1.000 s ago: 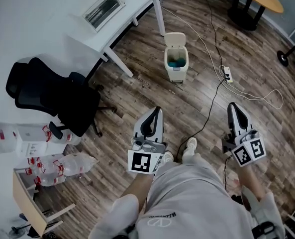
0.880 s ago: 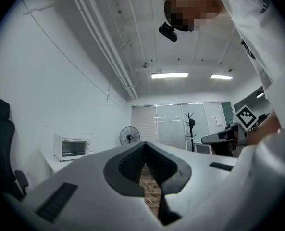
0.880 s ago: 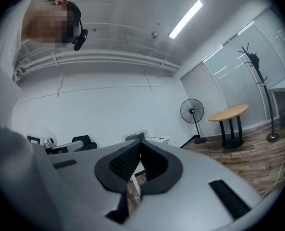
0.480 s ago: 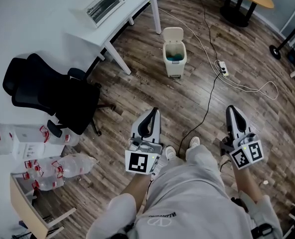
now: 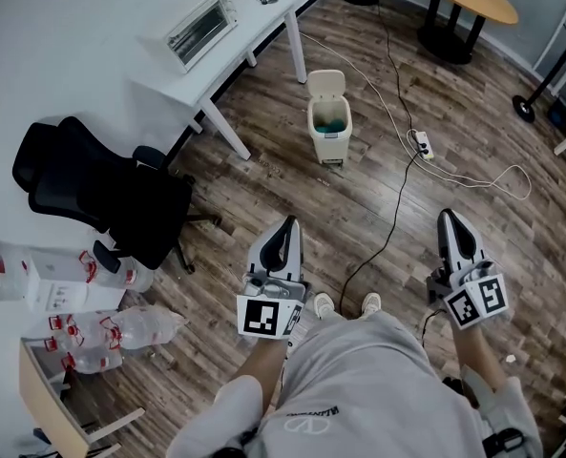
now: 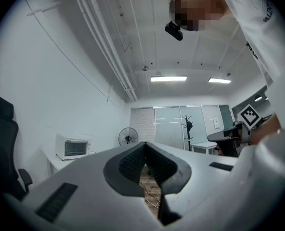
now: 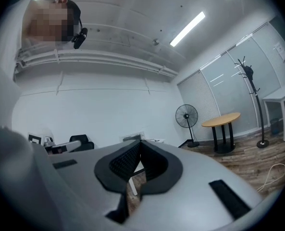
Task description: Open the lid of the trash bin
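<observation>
One trash bin (image 5: 329,122), lid (image 5: 326,83) raised, left gripper (image 5: 284,229) and right gripper (image 5: 451,219) well apart from it, both jaws closed, empty.

Cream trash bin (image 5: 329,134) standing upright on the wood floor, well ahead of the left tool (image 5: 288,223) and right tool (image 5: 448,217). Its lid (image 5: 326,83) is raised, showing teal inside.

Bright, even light; fisheye-warped edges
</observation>
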Motion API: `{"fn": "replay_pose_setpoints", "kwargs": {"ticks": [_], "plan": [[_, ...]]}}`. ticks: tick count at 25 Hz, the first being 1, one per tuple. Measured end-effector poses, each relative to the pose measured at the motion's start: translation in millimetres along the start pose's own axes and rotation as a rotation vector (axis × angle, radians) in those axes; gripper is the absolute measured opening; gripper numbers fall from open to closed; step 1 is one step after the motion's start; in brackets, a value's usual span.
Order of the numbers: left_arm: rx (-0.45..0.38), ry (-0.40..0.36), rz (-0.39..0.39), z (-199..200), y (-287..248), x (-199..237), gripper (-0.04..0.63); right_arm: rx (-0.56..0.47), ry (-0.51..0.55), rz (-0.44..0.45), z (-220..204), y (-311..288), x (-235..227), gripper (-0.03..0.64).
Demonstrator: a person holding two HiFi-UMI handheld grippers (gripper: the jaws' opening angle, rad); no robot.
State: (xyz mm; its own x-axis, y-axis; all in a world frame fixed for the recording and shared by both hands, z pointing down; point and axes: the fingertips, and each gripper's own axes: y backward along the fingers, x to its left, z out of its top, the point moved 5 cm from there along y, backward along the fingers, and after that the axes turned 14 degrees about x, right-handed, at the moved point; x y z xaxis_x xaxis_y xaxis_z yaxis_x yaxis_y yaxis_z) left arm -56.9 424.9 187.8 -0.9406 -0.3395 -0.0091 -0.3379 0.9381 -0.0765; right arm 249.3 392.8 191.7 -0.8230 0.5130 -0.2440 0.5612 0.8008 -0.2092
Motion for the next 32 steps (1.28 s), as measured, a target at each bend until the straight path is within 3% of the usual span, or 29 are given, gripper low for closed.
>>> {"fn": "replay_pose_setpoints", "kwargs": {"ticks": [12,32], "plan": [[0.010,-0.005,0.021,2.1,-3.6,-24.3,0.002,0.008,-0.025,-0.046,-3.0,27.9,-35.8,0.016],[0.011,-0.010,0.009,3.5,2.4,-35.1,0.002,0.024,-0.044,-0.041,-8.8,38.8,-33.5,0.015]]}}
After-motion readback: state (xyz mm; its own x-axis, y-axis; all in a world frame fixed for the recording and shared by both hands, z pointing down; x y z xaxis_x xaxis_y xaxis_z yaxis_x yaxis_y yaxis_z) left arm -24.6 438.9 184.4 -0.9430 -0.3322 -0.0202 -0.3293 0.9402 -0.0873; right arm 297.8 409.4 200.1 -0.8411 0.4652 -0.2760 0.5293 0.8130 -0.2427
